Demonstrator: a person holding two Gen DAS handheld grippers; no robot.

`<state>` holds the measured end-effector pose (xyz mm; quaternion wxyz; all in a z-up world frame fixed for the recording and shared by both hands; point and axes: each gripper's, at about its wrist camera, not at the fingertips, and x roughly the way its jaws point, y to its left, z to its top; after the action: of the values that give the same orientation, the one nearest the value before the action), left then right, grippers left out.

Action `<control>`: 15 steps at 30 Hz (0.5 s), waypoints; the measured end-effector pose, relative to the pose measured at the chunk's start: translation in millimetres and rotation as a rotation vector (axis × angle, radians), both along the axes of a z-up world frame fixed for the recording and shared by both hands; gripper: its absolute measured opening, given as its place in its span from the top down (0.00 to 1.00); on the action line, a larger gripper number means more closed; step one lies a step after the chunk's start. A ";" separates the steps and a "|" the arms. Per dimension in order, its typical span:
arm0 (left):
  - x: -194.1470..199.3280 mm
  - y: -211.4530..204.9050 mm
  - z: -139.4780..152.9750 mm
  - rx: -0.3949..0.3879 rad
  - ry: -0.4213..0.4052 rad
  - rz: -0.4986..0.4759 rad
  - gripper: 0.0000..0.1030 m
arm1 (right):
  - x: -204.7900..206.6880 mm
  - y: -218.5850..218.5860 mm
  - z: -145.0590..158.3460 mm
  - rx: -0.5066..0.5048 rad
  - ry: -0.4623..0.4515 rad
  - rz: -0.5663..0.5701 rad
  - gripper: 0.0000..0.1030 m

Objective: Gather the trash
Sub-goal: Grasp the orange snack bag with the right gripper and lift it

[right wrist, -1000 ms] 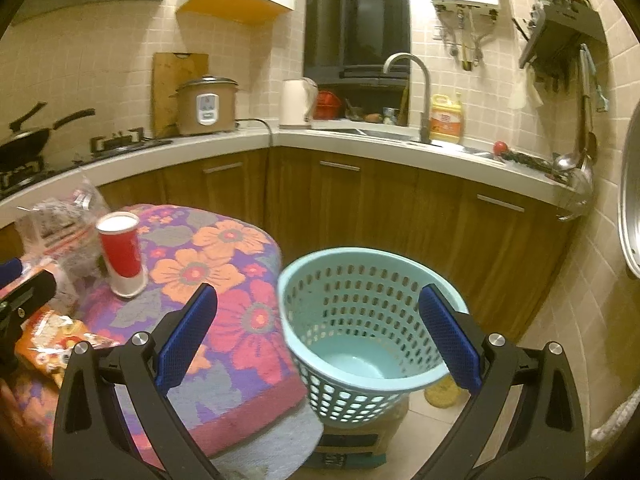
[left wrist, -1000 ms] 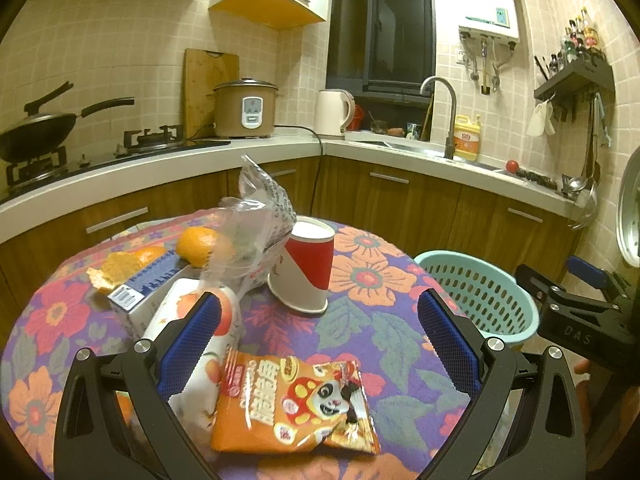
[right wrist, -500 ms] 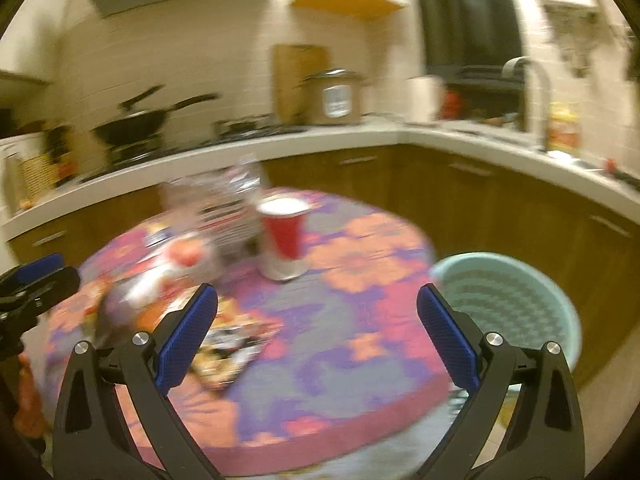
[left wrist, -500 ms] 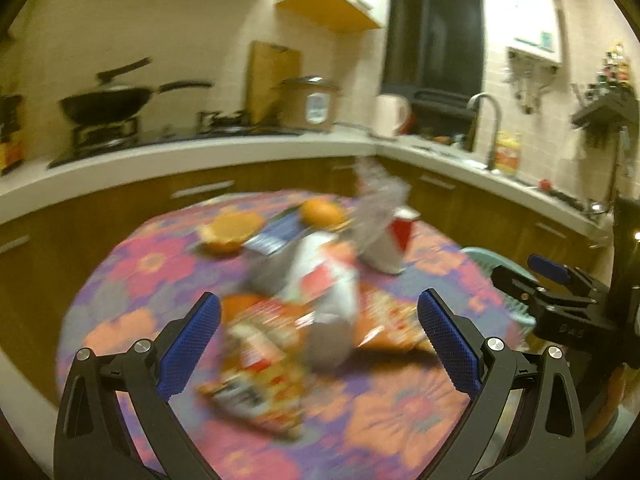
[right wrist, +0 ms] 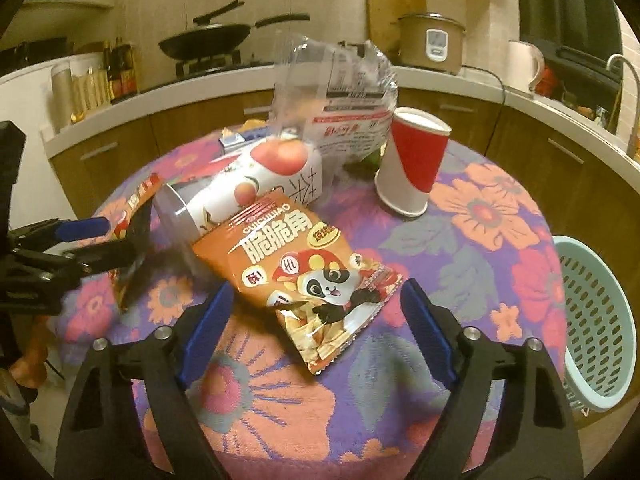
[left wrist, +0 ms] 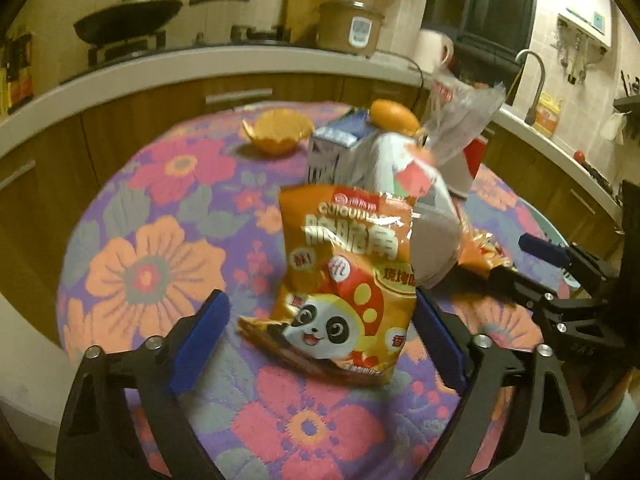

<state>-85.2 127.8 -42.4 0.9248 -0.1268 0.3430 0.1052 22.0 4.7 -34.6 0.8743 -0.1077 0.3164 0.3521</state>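
An orange panda snack bag (left wrist: 344, 280) lies on the flowered tablecloth (left wrist: 152, 248), between my left gripper's (left wrist: 320, 340) open blue fingers. A second orange panda bag (right wrist: 296, 268) lies between my right gripper's (right wrist: 316, 328) open fingers. Behind them are a white peach-print bag (right wrist: 248, 188), a clear plastic wrapper (right wrist: 340, 100), a red-and-white paper cup (right wrist: 412, 164), a blue-white carton (left wrist: 336, 148) and an orange peel (left wrist: 276, 132). Each gripper shows in the other's view: the right gripper (left wrist: 560, 280) and the left gripper (right wrist: 72, 248).
A light blue laundry-style basket (right wrist: 596, 320) stands beside the table at the right in the right wrist view. A whole orange (left wrist: 392, 116) sits by the carton. The kitchen counter with a wok (left wrist: 128, 20), rice cooker (left wrist: 352, 32) and kettle runs behind the table.
Both grippers swung left from the basket side toward the table and came down close to the snack bags. Nothing was picked up; both stay open.
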 end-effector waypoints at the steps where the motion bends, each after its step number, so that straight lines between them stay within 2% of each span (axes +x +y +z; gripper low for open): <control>1: 1.8 1.0 -1.2 -0.010 0.004 0.003 0.19 | 1.1 1.5 -1.2 -0.008 0.004 0.001 0.25; 4: 2.3 2.4 -2.1 -0.008 0.001 0.009 0.22 | 8.9 5.5 -8.1 -0.044 0.045 0.001 0.39; 6: 2.3 3.5 -1.8 -0.024 0.000 0.002 0.29 | 13.1 5.4 -12.6 -0.049 0.074 -0.002 0.56; 12: -0.2 -1.5 -0.3 -0.018 -0.003 0.000 0.41 | 10.2 0.8 -11.9 -0.047 0.043 -0.013 0.75; 13: -1.3 -1.6 0.1 -0.018 -0.007 0.000 0.46 | 8.5 0.1 -11.0 -0.043 0.038 -0.013 0.78; 14: -3.0 -0.9 0.4 -0.022 -0.011 -0.001 0.58 | 5.7 -0.5 -9.5 -0.039 0.028 -0.016 0.80; 15: -4.0 0.3 0.4 -0.030 -0.010 -0.001 0.58 | 4.9 -1.6 -8.5 -0.036 0.021 -0.019 0.83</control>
<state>-89.2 128.1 -42.1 0.9245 -0.1411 0.3399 0.0991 26.9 3.1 -43.1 0.8721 -0.1166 0.3330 0.3392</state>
